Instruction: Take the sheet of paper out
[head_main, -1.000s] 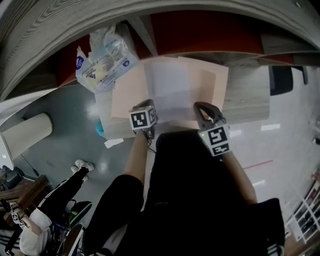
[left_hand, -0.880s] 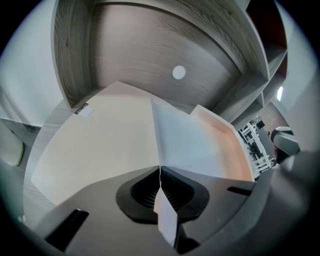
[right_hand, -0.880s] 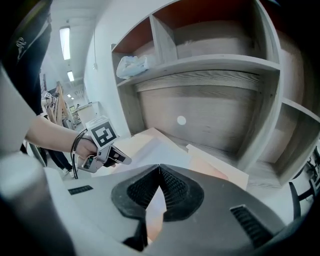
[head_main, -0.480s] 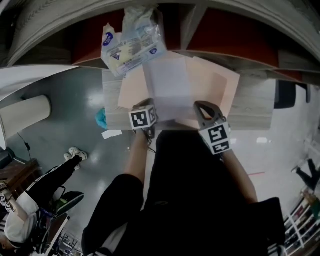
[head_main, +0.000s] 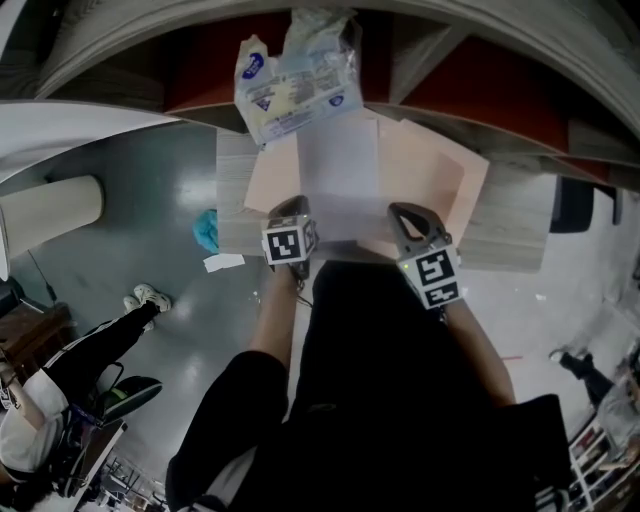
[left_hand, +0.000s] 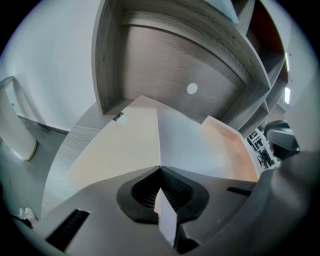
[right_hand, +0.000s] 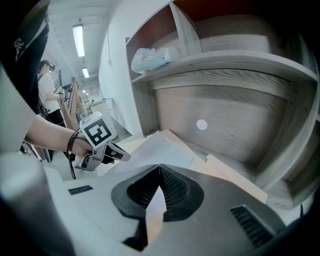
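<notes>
An open peach folder (head_main: 430, 175) lies on the wooden shelf board (head_main: 505, 225), and a white sheet of paper (head_main: 340, 175) rests on its middle. My left gripper (head_main: 290, 212) is at the sheet's near left edge. In the left gripper view, my left gripper (left_hand: 160, 172) is shut, with a strip of white sheet (left_hand: 185, 145) pinched between its pads. My right gripper (head_main: 405, 216) is at the near right edge. In the right gripper view, my right gripper (right_hand: 160, 172) is shut on a peach flap of the folder (right_hand: 227, 172).
A clear plastic bag (head_main: 295, 75) of packets lies on the shelf above the folder. The shelf's back panel (left_hand: 190, 65) rises just behind the folder. A cream roll (head_main: 50, 215) stands on the floor at the left, and a person (head_main: 60, 400) is at the lower left.
Both grippers have stayed shut on the paper edges and shifted slightly with them. The head view has swung, so the plastic bag now sits above the folder's far edge.
</notes>
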